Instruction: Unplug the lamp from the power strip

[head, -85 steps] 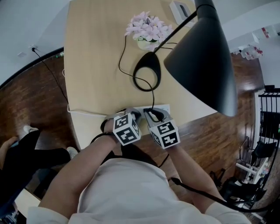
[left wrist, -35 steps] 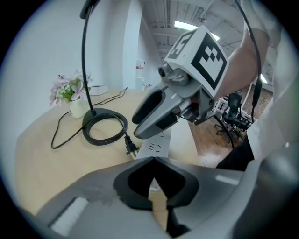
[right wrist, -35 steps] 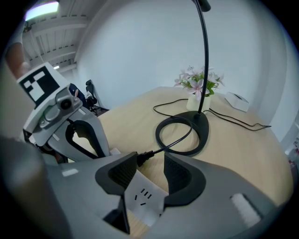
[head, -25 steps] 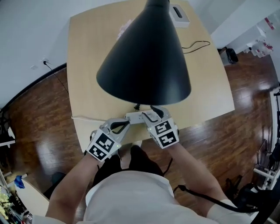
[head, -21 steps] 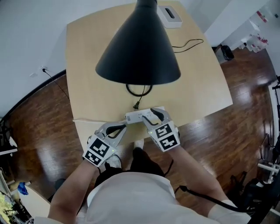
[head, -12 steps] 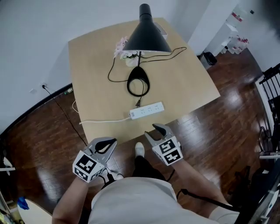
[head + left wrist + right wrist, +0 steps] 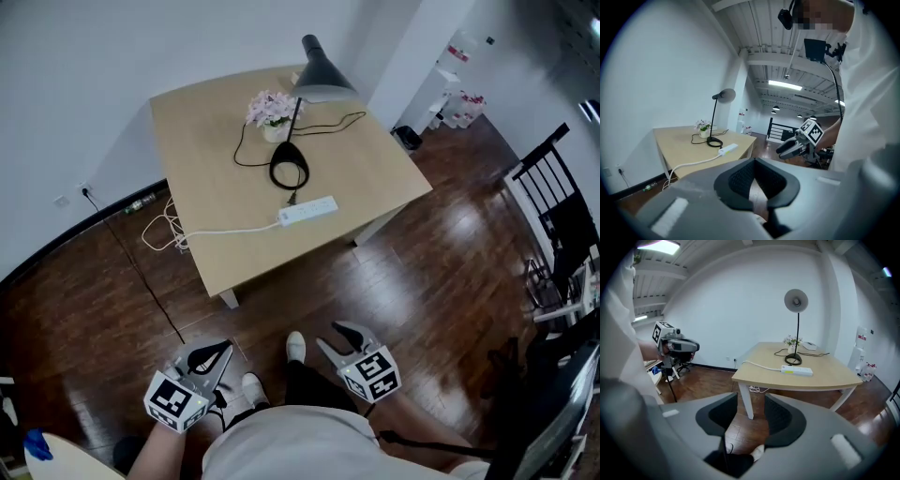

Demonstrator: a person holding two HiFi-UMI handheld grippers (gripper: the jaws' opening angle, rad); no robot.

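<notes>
The left gripper (image 7: pixel 754 161) has its jaws only narrowly apart, with nothing but floor showing in the gap. The right gripper's (image 7: pixel 750 401) jaws stand wider, and through them only floorboards and a shoe tip are seen. Both grippers are empty and hang low over the floor, well apart from the table (image 7: pixel 202 164). Half a second ago they were just off its front edge, and a second ago they were right at the power strip (image 7: pixel 308 209). The person has stepped back. The strip lies near the table's front edge. The lamp (image 7: pixel 321 82) stands toward the back edge, and its black plug (image 7: pixel 292 197) seems to lie loose just beside the strip. Judged from this, the unplugging is done and the person is withdrawing.
</notes>
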